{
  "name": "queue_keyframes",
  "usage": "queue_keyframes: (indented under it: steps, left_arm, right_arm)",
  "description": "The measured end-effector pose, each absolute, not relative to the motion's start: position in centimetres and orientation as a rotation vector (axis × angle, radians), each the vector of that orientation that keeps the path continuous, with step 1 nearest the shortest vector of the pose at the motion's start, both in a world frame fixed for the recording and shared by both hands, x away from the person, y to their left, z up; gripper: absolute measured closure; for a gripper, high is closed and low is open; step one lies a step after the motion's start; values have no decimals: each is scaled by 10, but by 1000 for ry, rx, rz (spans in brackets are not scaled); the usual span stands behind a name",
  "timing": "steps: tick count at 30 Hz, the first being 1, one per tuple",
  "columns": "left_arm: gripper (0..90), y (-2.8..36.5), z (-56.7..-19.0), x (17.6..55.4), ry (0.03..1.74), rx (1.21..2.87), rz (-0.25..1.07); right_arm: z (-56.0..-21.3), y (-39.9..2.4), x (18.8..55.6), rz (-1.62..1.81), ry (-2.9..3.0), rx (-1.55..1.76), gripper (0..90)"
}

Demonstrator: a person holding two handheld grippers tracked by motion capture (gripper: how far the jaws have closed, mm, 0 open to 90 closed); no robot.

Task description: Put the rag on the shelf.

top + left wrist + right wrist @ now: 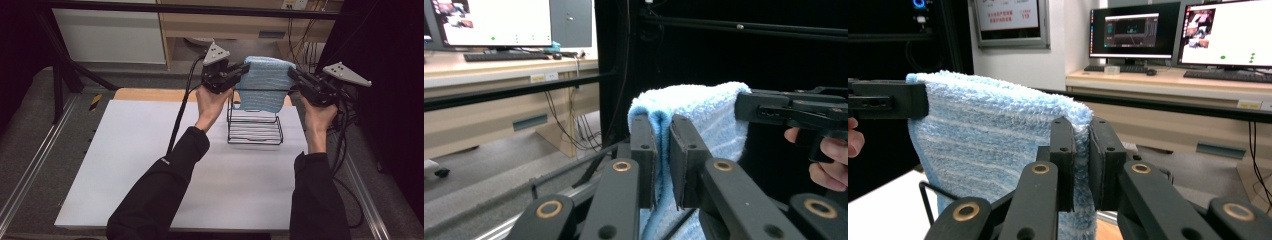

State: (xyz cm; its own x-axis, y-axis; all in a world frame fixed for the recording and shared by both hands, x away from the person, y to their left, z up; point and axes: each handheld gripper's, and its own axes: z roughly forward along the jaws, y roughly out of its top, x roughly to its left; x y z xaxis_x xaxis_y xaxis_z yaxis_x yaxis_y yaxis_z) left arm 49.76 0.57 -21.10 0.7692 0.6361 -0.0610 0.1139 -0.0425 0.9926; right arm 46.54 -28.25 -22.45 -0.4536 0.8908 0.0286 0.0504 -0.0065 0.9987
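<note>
Both tools grip the blue towel (pixel 263 82), left tool (pixel 243 69) and right tool (pixel 291 73) pinching its top corners above the wire rack (pixel 254 127). Lower both evenly, keeping the towel taut and centred over the top bar.

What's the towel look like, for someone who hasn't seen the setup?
At the far edge of the white table stands a black wire rack. Over it hangs the towel: light blue, fluffy, folded, pinched at each end by a gripper, the only soft thing there.

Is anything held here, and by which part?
Yes. The blue towel, folded, is pinched at its top corners: one by the left gripper, the opposite one by the right gripper, above the black wire rack.
</note>
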Motion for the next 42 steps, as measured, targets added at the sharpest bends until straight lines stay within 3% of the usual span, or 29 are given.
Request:
queue_keyframes:
  steps: [31,37,42]
  left_arm:
    - [795,15,-237,463,611,1680,367]
    - [764,25,-223,458,663,1636,341]
    - [810,32,-202,461,704,1611,349]
  right_arm:
    - [-245,-289,428,1512,1731,963,816]
    - [-249,-291,427,1515,1738,949,818]
    - [-254,-291,427,1511,1742,945,818]
